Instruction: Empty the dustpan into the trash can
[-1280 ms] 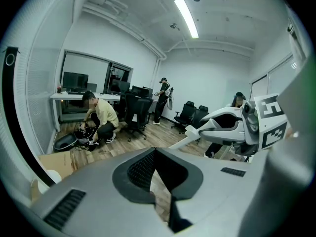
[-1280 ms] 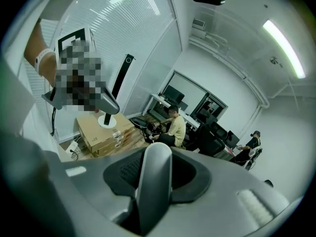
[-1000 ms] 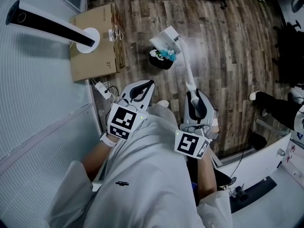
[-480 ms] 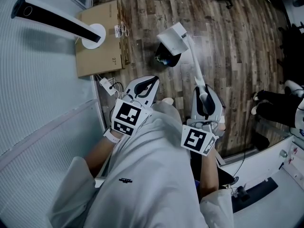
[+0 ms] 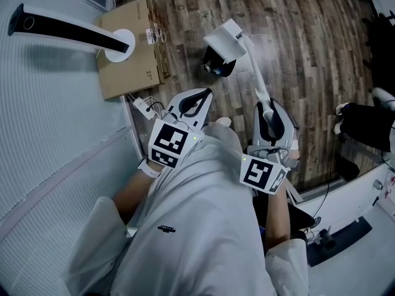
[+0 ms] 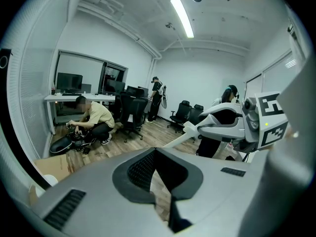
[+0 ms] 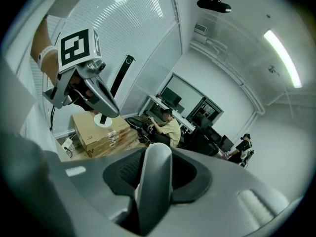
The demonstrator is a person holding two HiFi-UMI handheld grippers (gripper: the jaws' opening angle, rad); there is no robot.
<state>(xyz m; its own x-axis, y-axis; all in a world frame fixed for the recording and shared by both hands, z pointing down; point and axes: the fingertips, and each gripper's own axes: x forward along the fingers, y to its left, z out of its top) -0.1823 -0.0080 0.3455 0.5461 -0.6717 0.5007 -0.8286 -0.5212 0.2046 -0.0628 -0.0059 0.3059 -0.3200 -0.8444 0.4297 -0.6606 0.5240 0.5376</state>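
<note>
The white dustpan point(image 5: 227, 40) hangs tipped over the black trash can point(image 5: 213, 65) on the wooden floor, hiding most of the can's mouth. Its long white handle point(image 5: 256, 82) runs back to my right gripper point(image 5: 267, 108), which is shut on the handle's end. In the right gripper view the handle point(image 7: 154, 181) stands between the jaws. My left gripper point(image 5: 199, 95) hovers left of the handle and nearer than the can, its tips meeting on nothing. From the left gripper view I see the right gripper point(image 6: 222, 125) and the handle point(image 6: 173, 142) to the right.
A cardboard box point(image 5: 129, 54) with a white-footed black pole point(image 5: 74, 32) on it lies left of the can, beside a ribbed glass wall. Cables point(image 5: 145, 108) trail near the wall. A person's dark-clad legs point(image 5: 370, 119) are at right; another person point(image 6: 91, 120) crouches among office chairs.
A second ago teal litter showed in the can's mouth below the dustpan; the dustpan now covers it. My two grippers have kept their places.
</note>
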